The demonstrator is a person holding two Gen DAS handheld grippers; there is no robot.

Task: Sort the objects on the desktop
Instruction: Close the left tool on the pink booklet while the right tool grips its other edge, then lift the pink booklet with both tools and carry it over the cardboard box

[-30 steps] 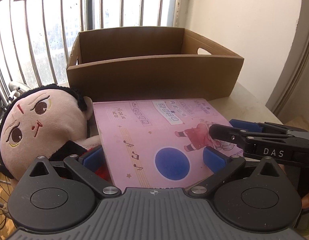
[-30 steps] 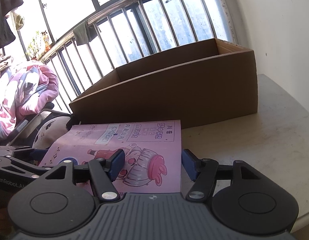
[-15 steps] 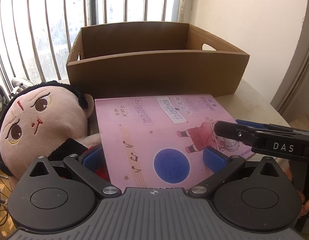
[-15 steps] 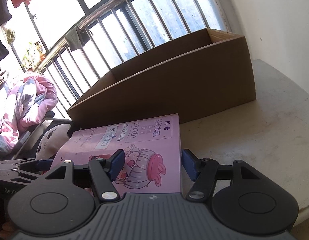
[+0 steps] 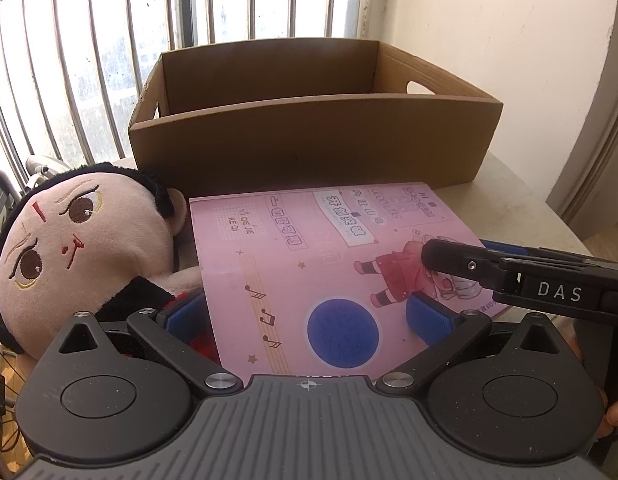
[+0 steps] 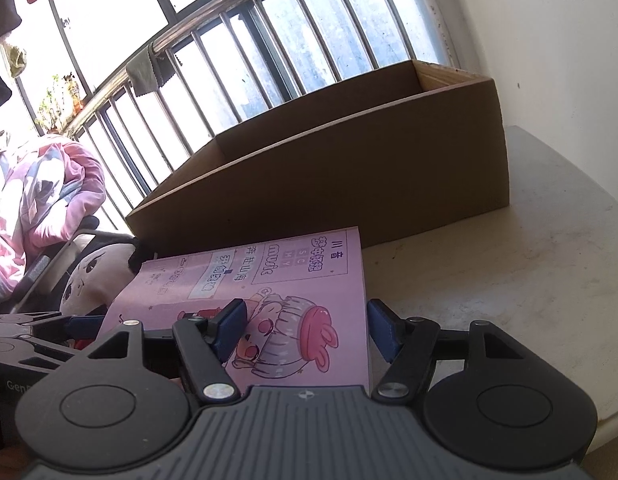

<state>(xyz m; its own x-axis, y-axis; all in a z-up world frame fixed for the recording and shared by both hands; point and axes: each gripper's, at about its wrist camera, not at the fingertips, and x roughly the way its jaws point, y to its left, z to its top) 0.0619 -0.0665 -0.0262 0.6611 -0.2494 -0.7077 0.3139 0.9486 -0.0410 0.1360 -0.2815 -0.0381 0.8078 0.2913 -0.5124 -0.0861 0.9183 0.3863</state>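
**Two grippers crowding one pink book**

Both grippers are working the same pink book [image 5: 329,264], which lies on the pale table [image 6: 509,272] right in front of a brown cardboard box [image 5: 309,140], its far edge almost at the box wall. The book's cover has cartoon figures, music notes and a big blue dot.

Left gripper [image 5: 309,316]: jaws spread wide, blue pads either side of the book's near end. The left pad sits down by the doll's red clothing, the right one over the cover. Can't see either pad squeezing anything, so I'd call it open around the book, not gripping.

Right gripper [image 6: 305,328]: jaws are opening right now, with the book's right edge between them. One pad is over the cartoon drawing, the other just past the book's edge over the table. No clamp visible.

Just left of the book there's a plush doll [image 5: 81,256] with a big face and black hair, lying against the book's edge. Barred window [image 5: 109,40] behind the box.
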